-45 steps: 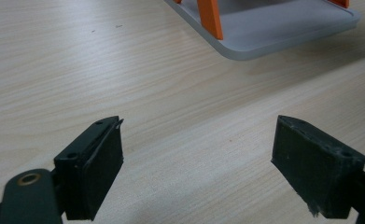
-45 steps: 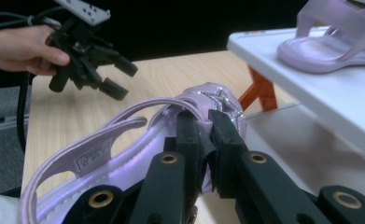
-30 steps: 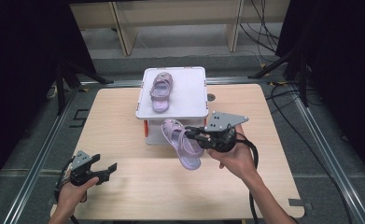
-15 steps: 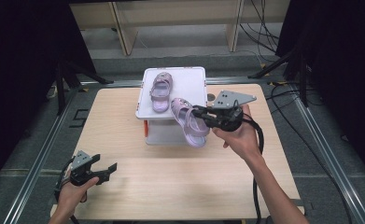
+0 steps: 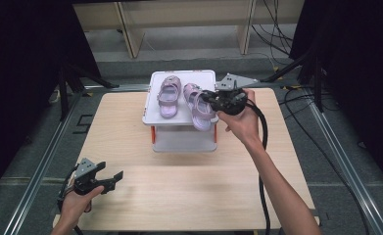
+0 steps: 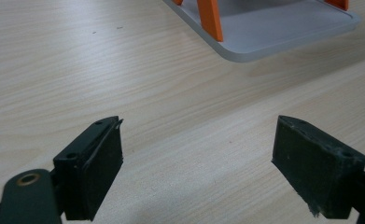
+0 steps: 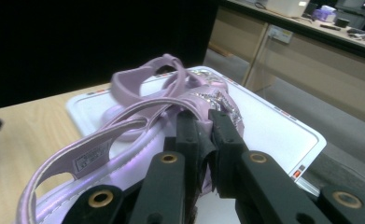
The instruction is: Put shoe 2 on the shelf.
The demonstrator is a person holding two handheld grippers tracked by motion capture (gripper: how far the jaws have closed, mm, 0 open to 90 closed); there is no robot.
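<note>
Two sandals | right fingers (image 7: 203,135) clamp one sandal (image 7: 138,135) | left fingers (image 6: 194,172) wide, empty | label unreadable

Pale wooden table (image 5: 130,127) on a grey floor (image 5: 346,161) — black cables (image 5: 277,19) behind.

High view overhead, facing forward-down on table (image 5: 130,127); gripper views close, low; all share white stand (image 5: 152,105).

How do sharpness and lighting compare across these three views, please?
High view: evenly lit pale wooden table, black surroundings. Left gripper view: soft close up, faint shadows under the white shelf stand. Right gripper view: blurred black jaws pinching the lilac strappy sandal, dark backdrop.
</note>
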